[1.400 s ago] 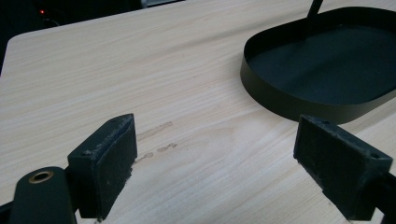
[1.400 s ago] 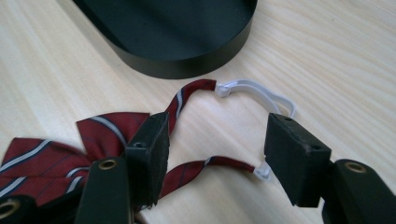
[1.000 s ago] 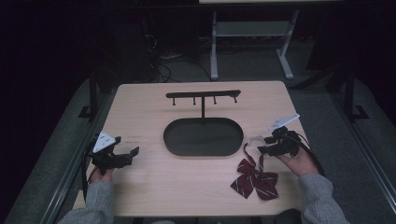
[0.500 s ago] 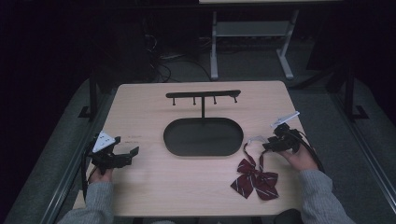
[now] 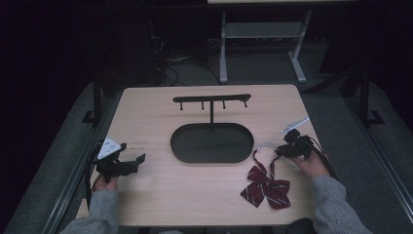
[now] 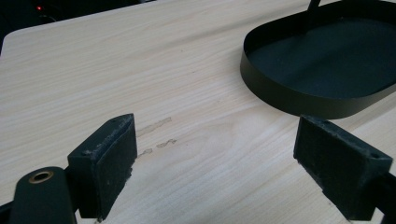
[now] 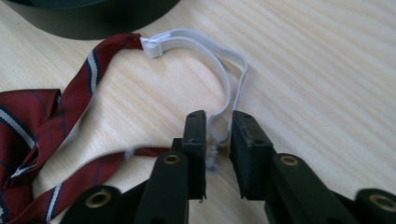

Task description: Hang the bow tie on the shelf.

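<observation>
Worktop [image 5: 160, 195] of pale wood carries everything here. At its left edge the left tool [image 5: 127, 164] rests low with its jaws spread wide and nothing between them; the left gripper view shows only bare wood in the gap. Near the middle stands a black oval tray [image 5: 212, 157] with a post rising to a hook bar [image 5: 212, 98]. Just right of the tray lies a dark red striped bow tie [image 5: 265, 186], its white elastic strap [image 7: 219, 56] looping toward the right tool [image 7: 218, 133]. That tool's jaws are nearly closed with the thin strap running between them, though a sliver of gap remains, so I judge the hold as light at best. The likely trouble is slippage: the band is narrow and springy, and a quick lift could pull it free. The strap could also stretch, leaving the bow dragging and snagging on the tray's rim.
</observation>
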Available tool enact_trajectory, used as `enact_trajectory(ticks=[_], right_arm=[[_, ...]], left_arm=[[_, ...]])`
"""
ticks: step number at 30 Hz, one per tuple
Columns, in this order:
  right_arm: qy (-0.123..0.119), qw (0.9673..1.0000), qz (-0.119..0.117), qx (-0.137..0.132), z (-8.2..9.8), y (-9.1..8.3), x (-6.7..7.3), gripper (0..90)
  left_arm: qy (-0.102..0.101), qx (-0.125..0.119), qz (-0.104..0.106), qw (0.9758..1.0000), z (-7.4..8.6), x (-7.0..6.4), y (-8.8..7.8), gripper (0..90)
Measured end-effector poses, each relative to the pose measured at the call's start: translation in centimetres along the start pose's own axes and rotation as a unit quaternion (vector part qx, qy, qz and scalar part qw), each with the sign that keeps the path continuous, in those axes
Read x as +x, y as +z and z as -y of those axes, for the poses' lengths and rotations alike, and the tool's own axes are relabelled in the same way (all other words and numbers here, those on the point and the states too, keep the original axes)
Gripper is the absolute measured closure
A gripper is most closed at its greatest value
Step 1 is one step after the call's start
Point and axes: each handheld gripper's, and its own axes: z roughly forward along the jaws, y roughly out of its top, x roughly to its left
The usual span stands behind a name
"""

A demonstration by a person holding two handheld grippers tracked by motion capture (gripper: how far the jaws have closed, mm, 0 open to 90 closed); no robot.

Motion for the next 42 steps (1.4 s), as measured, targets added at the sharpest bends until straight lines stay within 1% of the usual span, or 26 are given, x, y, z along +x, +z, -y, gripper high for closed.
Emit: enact_trajectory(ticks=[2, 3, 6, 8, 9, 11, 12, 13, 14, 16, 17, 19, 21, 24, 25, 26, 31, 33, 34, 36, 37, 42], right_arm=[[0.0, 1.0, 0.002, 0.002, 0.0, 0.1, 0.0, 79.0], [0.0, 1.0, 0.002, 0.008, 0.0, 0.3, -0.1, 79.0], [0.0, 1.0, 0.003, 0.008, 0.0, 0.3, -0.1, 79.0], [0.001, 0.9999, 0.007, 0.009, 0.0, 0.4, -0.1, 77.4], [0.006, 0.9999, 0.006, 0.011, 0.0, 0.5, -0.2, 75.7], [0.006, 0.9999, 0.005, 0.011, 0.0, 0.5, -0.3, 75.3], [0.008, 0.9999, 0.005, 0.008, 0.0, 0.6, -0.3, 75.9], [0.008, 0.9999, 0.006, 0.009, 0.0, 0.6, -0.3, 79.1], [0.008, 0.9999, 0.006, 0.009, 0.0, 0.6, -0.3, 79.1], [0.004, 0.9999, 0.004, 0.012, 0.0, 0.5, -0.3, 84.7], [0.002, 0.9999, 0.003, 0.013, 0.1, 0.4, -0.2, 85.9], [0.008, 0.9999, -0.011, 0.006, 0.1, 0.1, -0.3, 86.2], [0.011, 0.9998, -0.014, 0.004, 0.2, 0.0, -0.3, 86.2], [0.021, 0.9994, -0.026, -0.008, 0.3, -0.7, -0.3, 86.4], [0.022, 0.999, -0.034, -0.017, 0.4, -1.1, -0.2, 86.5], [0.024, 0.9988, -0.037, -0.019, 0.4, -1.3, -0.2, 86.5], [0.021, 0.9979, -0.051, -0.033, 0.4, -1.9, 0.0, 86.6], [0.021, 0.9978, -0.054, -0.035, 0.4, -2.0, 0.0, 86.6], [0.024, 0.9973, -0.058, -0.037, 0.4, -2.4, 0.2, 86.6], [0.017, 0.9975, -0.057, -0.037, 0.3, -2.8, 0.3, 86.6], [0.018, 0.9974, -0.058, -0.039, 0.2, -3.0, 0.4, 86.6], [0.009, 0.9962, -0.065, -0.057, -0.4, -4.6, 1.2, 86.6]], left_arm=[[0.001, 0.0, 0.001, 1.0, 0.0, 0.0, 0.0, 13.0], [0.002, -0.001, 0.0, 1.0, 0.0, 0.0, -0.1, 13.0], [0.0, -0.002, 0.0, 1.0, 0.0, 0.1, -0.1, 13.0], [-0.002, -0.002, 0.0, 1.0, 0.0, 0.1, -0.1, 13.0], [0.001, -0.001, 0.001, 1.0, 0.0, 0.1, -0.1, 13.0], [0.002, -0.001, 0.001, 1.0, 0.0, 0.0, -0.1, 13.0], [0.002, -0.002, 0.001, 1.0, 0.0, 0.1, -0.1, 13.0], [-0.001, -0.001, 0.001, 1.0, 0.0, 0.1, -0.1, 13.0], [-0.001, -0.001, 0.001, 1.0, 0.0, 0.1, -0.1, 13.0], [-0.002, -0.001, 0.0, 1.0, 0.0, 0.1, -0.1, 13.0], [-0.002, -0.002, -0.001, 1.0, 0.0, 0.1, -0.2, 13.0], [0.0, -0.001, 0.0, 1.0, 0.0, 0.1, -0.2, 13.0], [0.0, -0.001, 0.0, 1.0, 0.0, 0.0, -0.2, 13.0], [0.0, -0.001, 0.0, 1.0, 0.0, 0.0, -0.2, 13.0], [0.001, 0.0, 0.0, 1.0, 0.0, 0.0, -0.2, 13.0], [0.001, 0.0, 0.0, 1.0, 0.0, 0.0, -0.2, 13.0], [0.003, -0.001, 0.002, 1.0, 0.0, -0.1, -0.2, 13.0], [0.002, 0.0, 0.001, 1.0, 0.0, -0.1, -0.2, 13.0], [0.001, 0.0, 0.002, 1.0, 0.0, -0.1, -0.2, 13.0], [0.003, 0.0, 0.002, 1.0, 0.0, -0.1, -0.1, 13.0], [0.002, 0.0, 0.002, 1.0, 0.0, -0.1, -0.1, 13.0], [0.003, -0.002, 0.001, 1.0, 0.0, -0.1, -0.2, 13.0]])
